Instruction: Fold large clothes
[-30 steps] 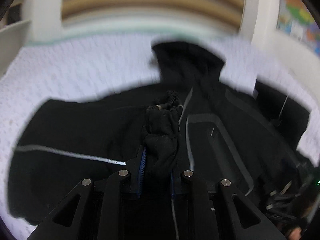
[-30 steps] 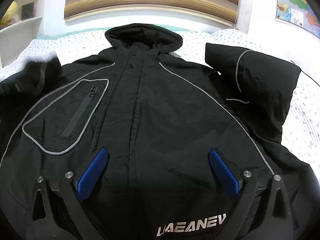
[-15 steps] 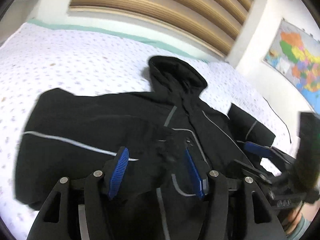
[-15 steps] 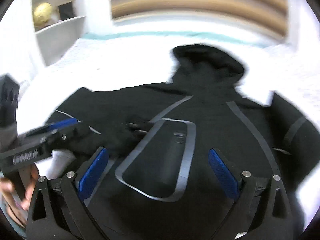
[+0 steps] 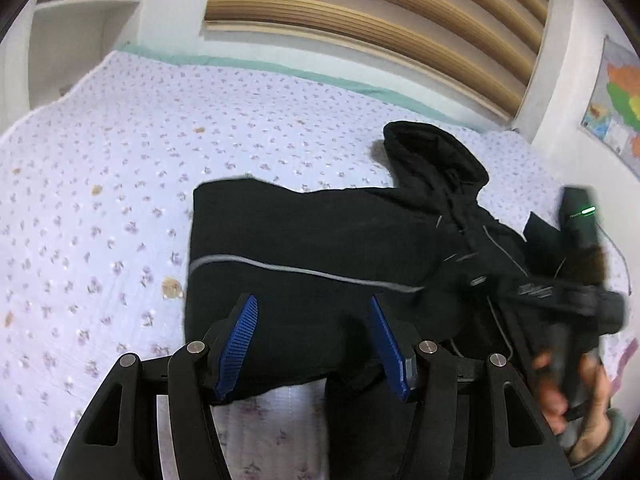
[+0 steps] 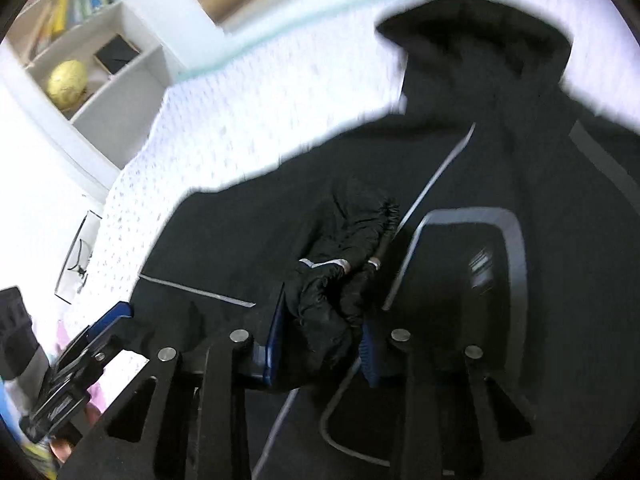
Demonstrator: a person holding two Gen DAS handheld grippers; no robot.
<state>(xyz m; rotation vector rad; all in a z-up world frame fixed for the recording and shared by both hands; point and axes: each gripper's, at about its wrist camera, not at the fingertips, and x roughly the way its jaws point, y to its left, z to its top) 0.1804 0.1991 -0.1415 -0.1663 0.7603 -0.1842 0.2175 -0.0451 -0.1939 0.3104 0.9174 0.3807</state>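
A black hooded jacket [image 5: 320, 232] lies front up on the bed, with its grey-piped sleeve folded across the chest. My left gripper [image 5: 312, 304] hovers open above that sleeve, with nothing pressed between its blue pads [image 5: 240, 332]. My right gripper [image 6: 324, 320] has its jaws closing on the bunched sleeve cuff [image 6: 328, 292], and both pads touch the fabric beside the grey-outlined chest pocket [image 6: 472, 264]. The hood [image 5: 436, 156] points toward the headboard. In the left wrist view, the right gripper [image 5: 560, 296] shows blurred, held in a hand.
A floral bedsheet [image 5: 160, 140] spreads wide to the jacket's left. A white shelf unit [image 6: 100, 64] with books and a gold ball stands beside the bed. A slatted headboard [image 5: 360, 12] and a wall map [image 5: 616, 112] lie beyond.
My left gripper opened, let go of the sleeve cuff and drew back to the left. My right gripper swung left across the jacket and closed on that cuff.
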